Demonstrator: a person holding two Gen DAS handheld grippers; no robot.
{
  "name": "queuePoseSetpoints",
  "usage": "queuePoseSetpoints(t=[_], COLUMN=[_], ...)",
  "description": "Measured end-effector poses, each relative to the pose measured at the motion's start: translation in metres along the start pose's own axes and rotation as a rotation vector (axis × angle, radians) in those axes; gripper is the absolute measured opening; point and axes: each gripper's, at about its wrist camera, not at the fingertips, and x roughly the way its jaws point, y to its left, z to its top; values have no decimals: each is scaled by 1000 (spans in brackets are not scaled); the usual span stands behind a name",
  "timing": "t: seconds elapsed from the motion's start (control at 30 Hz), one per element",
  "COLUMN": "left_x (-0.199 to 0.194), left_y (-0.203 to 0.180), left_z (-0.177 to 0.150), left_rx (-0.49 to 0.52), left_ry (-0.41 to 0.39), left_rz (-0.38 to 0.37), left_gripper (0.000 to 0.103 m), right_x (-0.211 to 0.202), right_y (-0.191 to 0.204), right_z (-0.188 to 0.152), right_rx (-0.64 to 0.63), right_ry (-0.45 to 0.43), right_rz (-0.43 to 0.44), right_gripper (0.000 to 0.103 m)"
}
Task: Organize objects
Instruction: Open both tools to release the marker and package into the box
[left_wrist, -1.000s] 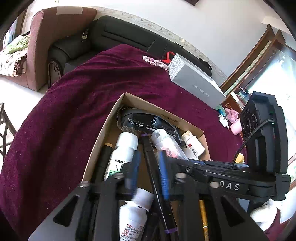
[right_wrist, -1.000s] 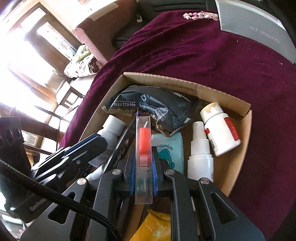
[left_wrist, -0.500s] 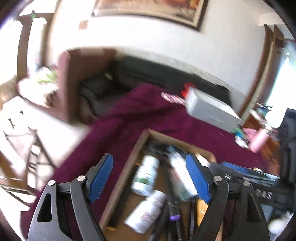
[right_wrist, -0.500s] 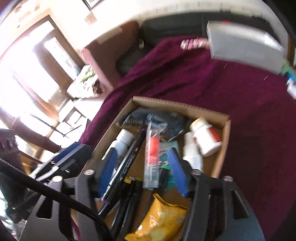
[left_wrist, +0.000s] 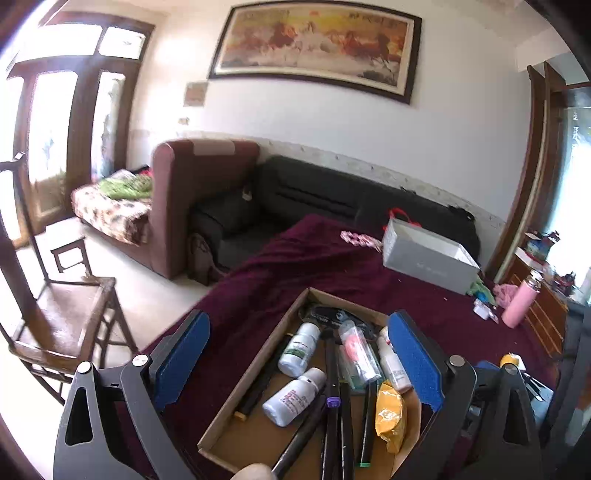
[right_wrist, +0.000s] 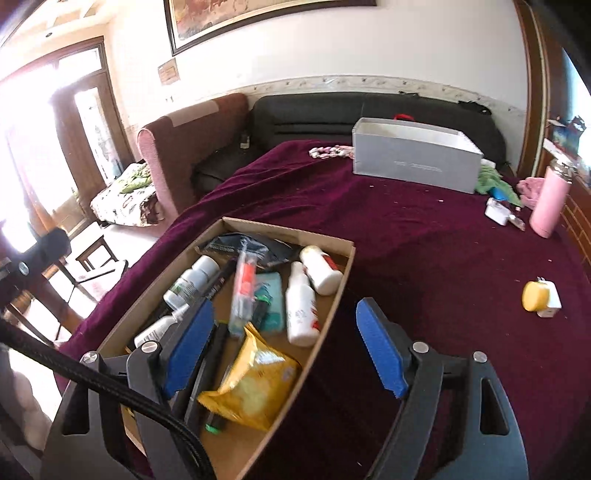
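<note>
A cardboard box (left_wrist: 255, 369) sits on the purple cloth and holds white bottles (left_wrist: 299, 349), black pens (left_wrist: 332, 387), a clear tube with a red insert (left_wrist: 356, 350) and a yellow packet (left_wrist: 389, 413). My left gripper (left_wrist: 298, 319) hovers above and behind the box. Its jaws are opening wide and nothing is between the blue pads. My right gripper (right_wrist: 285, 306) hangs over the box's near right corner (right_wrist: 288, 230). Its jaws are opening too, and they are empty. The clear tube (right_wrist: 245, 284) lies in the box beside a white spray bottle (right_wrist: 299, 310).
On the purple-covered table (right_wrist: 424, 240) stand a grey open box (right_wrist: 413, 158), a pink flask (right_wrist: 548, 203) and a yellow and white plug (right_wrist: 541, 295). A black sofa (left_wrist: 332, 199) runs behind it. A wooden chair (left_wrist: 62, 306) stands to the left.
The left gripper let go of a black pen and the right let go of the clear tube. Both opened, drew back and up from the box, and tilted up toward the room.
</note>
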Motion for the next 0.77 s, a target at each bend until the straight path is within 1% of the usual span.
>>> queuePoseSetpoints(t=[0.03, 0.1, 0.2, 0.27, 0.4, 0.43, 0.5, 0.53, 0.6, 0.73, 0.77], left_x=[-5, -13, -17, -19, -16, -12, -11, -10, -11, -15, -16], left_y=[-2, -4, -3, -4, -10, -10, -8, -6, -4, -2, -2], left_z=[-1, -3, -8, -14, -28, -34, -42, -46, -50, -54, -55], left_rx=[1, -11, -39, -36, -17, -20, -31, -38, -39, -28, -27], left_ry=[-9, -19, -3, 0, 62, 95, 130, 132, 136, 120, 122], left_rz=[13, 13, 3, 21, 41, 58, 95, 124, 150, 251, 257], left_gripper=[102, 102, 102, 102, 102, 102, 102, 102, 102, 102, 102], right_x=[-5, -12, -24, -29, -37, -37, -38, -40, -42, -46, -46], right_y=[-1, -1, 1, 2, 2, 2, 1, 1, 0, 0, 0], right_z=[-4, -9, -17, -21, -29, -31, -34, -35, -38, -42, -42], right_rx=[-8, -22, -59, -80, -100, -101, -103, -103, -107, -112, -113], right_ry=[-14, -42, -84, -102, -118, -116, -116, -119, -125, -129, -126], right_rz=[-16, -45, -85, -101, -108, -108, -105, -105, -109, -108, -106], right_gripper=[80, 80, 80, 80, 80, 80, 80, 80, 80, 80, 80])
